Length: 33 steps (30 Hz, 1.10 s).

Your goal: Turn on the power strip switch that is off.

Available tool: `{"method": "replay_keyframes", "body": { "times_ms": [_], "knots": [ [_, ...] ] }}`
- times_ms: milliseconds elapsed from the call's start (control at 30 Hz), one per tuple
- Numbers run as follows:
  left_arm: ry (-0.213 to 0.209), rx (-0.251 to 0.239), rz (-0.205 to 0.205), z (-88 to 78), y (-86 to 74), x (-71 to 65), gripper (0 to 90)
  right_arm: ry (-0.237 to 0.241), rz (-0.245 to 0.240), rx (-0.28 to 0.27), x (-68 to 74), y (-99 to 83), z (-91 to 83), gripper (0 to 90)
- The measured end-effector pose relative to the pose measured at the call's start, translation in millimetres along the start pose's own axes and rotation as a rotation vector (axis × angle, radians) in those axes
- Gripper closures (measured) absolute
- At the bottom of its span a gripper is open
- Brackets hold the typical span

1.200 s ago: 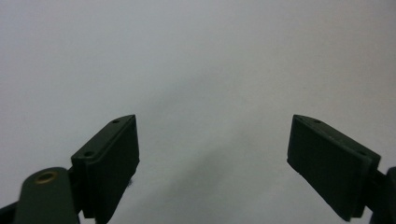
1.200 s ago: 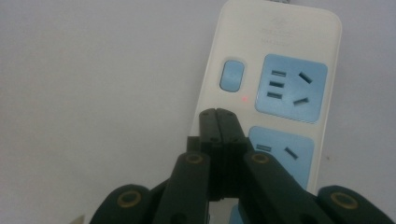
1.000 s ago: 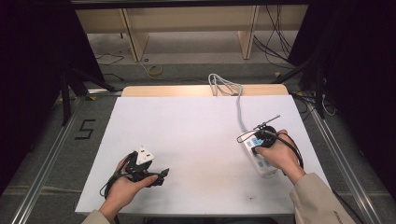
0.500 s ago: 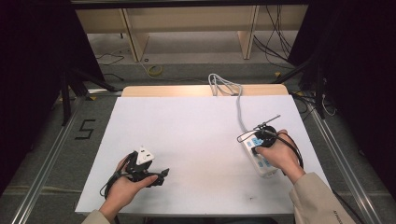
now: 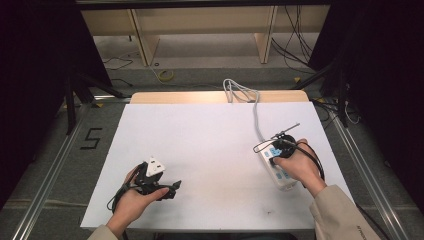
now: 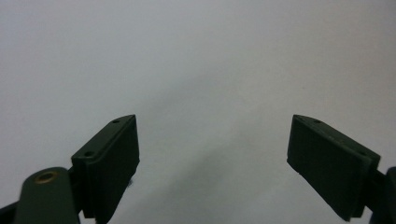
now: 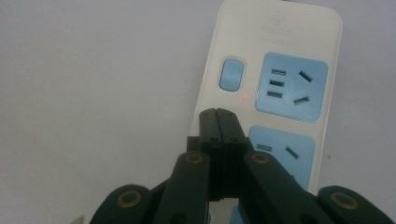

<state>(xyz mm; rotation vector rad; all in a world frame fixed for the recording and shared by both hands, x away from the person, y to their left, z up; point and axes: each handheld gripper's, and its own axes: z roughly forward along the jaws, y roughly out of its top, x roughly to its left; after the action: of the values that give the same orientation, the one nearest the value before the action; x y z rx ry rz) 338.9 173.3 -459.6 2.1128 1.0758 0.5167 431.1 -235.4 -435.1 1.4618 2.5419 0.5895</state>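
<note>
right gripper (image 7: 218, 114) clenched empty, hovering over power strip (image 7: 275, 88) | switch (image 7: 232, 73) lying just ahead | strip running along table's right edge (image 5: 327, 150) | left gripper (image 6: 212, 149) released, well apart

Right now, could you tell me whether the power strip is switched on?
On, it appears: a small red light glows on the power strip just below its blue switch.

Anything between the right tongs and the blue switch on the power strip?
Nothing visible. The right tongs, jaws shut, sit over the power strip just short of its blue switch, with bare white casing and a small red light between.
</note>
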Motion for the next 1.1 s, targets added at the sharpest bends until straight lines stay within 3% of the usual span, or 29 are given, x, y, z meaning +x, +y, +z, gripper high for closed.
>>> {"method": "replay_keyframes", "body": {
  "times_ms": [1100],
  "knots": [
    [-0.004,0.0,0.006,0.6,0.2,-0.1,16.4,0.003,-0.007,-0.003,-0.6,0.0,-0.5,90.0]
  ]
}}
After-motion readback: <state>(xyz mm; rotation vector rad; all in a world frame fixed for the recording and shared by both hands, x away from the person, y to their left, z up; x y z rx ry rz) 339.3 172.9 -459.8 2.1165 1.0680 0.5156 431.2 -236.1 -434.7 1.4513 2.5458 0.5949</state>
